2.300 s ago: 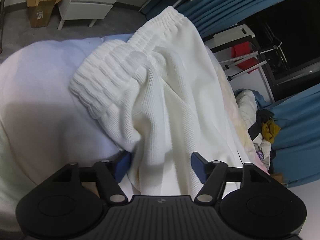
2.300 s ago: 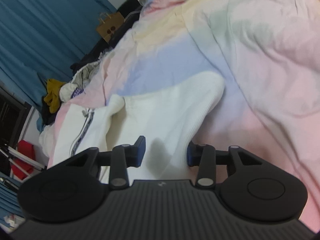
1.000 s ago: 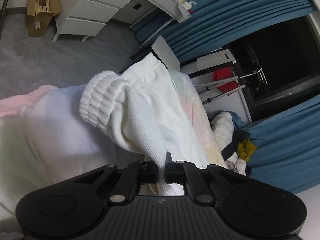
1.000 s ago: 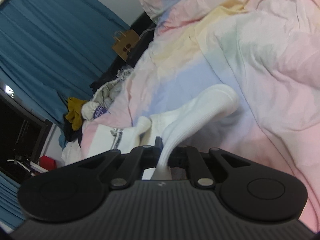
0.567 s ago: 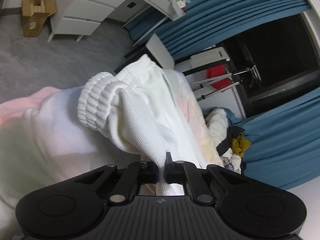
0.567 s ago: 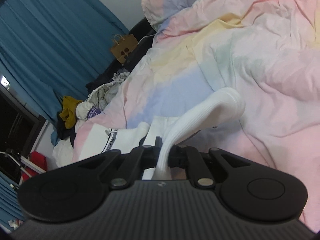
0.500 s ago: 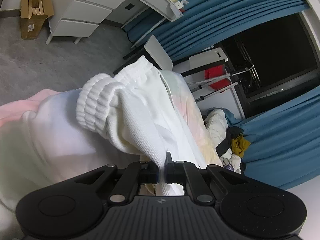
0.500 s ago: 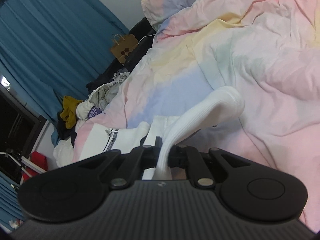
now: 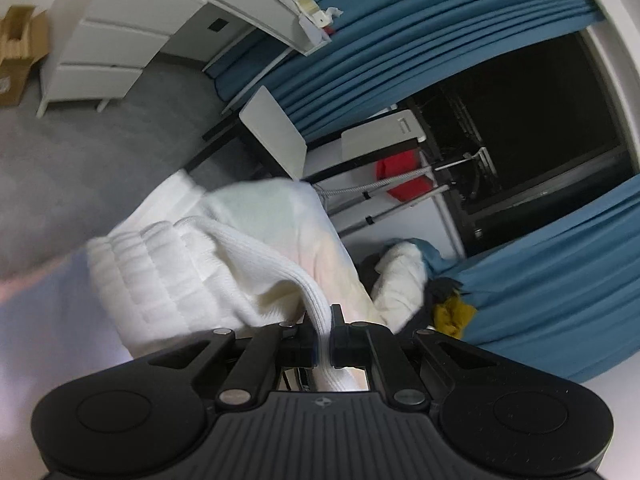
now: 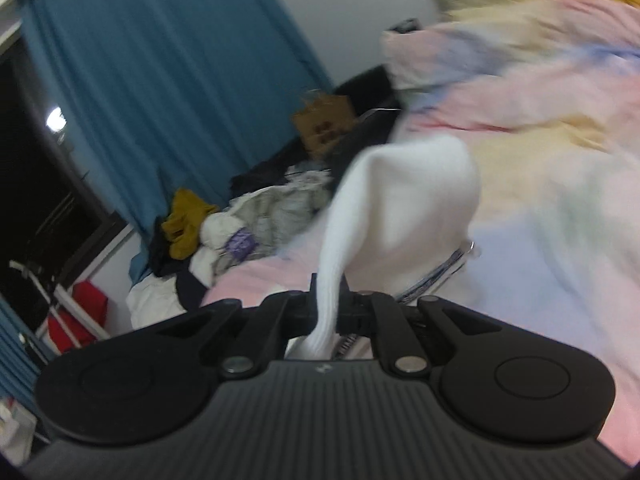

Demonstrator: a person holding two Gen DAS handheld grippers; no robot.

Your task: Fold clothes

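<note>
Fabric of the white garment (image 9: 256,264) is rising off the bed cover (image 10: 560,184); the left tool (image 9: 322,330) is pinching its ribbed edge, the right tool (image 10: 326,304) another fold, both clamped tight, pointing forward over the bed.

Two fisheye views, each looking forward along a gripper's fingers from just behind them. The left wrist camera sat close above the bed (image 9: 48,320), facing across its edge toward grey floor, white drawers (image 9: 104,48), blue curtains (image 9: 360,40) and a dark window. The right wrist camera, blurred, faced along the pastel bedding (image 10: 540,128) toward another blue curtain. Both views shared the clothes pile with its mustard garment (image 9: 454,314) (image 10: 184,224).
</note>
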